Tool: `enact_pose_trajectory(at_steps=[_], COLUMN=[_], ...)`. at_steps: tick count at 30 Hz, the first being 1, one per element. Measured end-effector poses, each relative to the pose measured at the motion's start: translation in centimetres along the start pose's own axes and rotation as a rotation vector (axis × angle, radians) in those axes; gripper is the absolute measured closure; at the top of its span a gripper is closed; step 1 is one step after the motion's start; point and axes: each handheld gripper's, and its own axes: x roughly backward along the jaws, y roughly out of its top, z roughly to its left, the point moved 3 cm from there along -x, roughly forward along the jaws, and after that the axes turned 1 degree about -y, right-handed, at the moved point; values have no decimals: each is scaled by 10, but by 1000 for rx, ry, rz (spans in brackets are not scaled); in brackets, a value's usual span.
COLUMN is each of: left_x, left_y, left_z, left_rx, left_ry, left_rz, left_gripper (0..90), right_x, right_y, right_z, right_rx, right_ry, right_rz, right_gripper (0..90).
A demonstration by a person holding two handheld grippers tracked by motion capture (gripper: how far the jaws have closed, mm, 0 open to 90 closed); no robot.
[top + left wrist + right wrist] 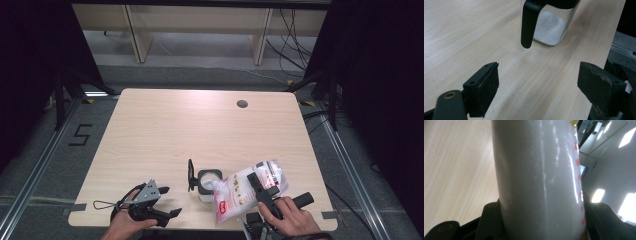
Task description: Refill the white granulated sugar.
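The bag (245, 192) is clamped in the right hand-held gripper (263, 192), tilted spout-down left of it over the jar (207, 181). The left hand-held gripper (167, 202) is held open, empty, the jar just ahead.

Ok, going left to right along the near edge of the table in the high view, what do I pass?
Left gripper → open black lid → glass jar → white bag, held in the right gripper.
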Motion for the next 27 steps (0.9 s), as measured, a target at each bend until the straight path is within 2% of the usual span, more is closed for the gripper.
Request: enact_pose_trajectory(at_steps=[5, 7, 20, 21, 22, 24, 27], left_x=[0, 0, 0, 0, 0, 1, 1], left_y=[0, 0, 0, 0, 0, 0, 0], left_z=[0, 0, 0, 0, 0, 1, 2], left_rx=[1, 1, 2, 3, 2, -7, -18], left_ry=[-4, -4, -5, -5, -5, -2, -3], left_rz=[-1, -2, 2, 1, 1, 11, 12], left_gripper=[168, 168, 168, 168, 168, 168, 168], right_x=[0, 1, 0, 0, 0, -1, -1], right_y=[0, 1, 1, 0, 0, -2, -5], right_z=[0, 2, 2, 5, 5, 2, 2], right_rx=[7, -25, -35, -78, -78, -22, -28], right_ry=[-3, 1, 0, 1, 1, -2, 4], right_rz=[0, 7, -10, -5, -5, -16, -10], right_gripper=[520, 521, 521, 522, 522, 521, 522])
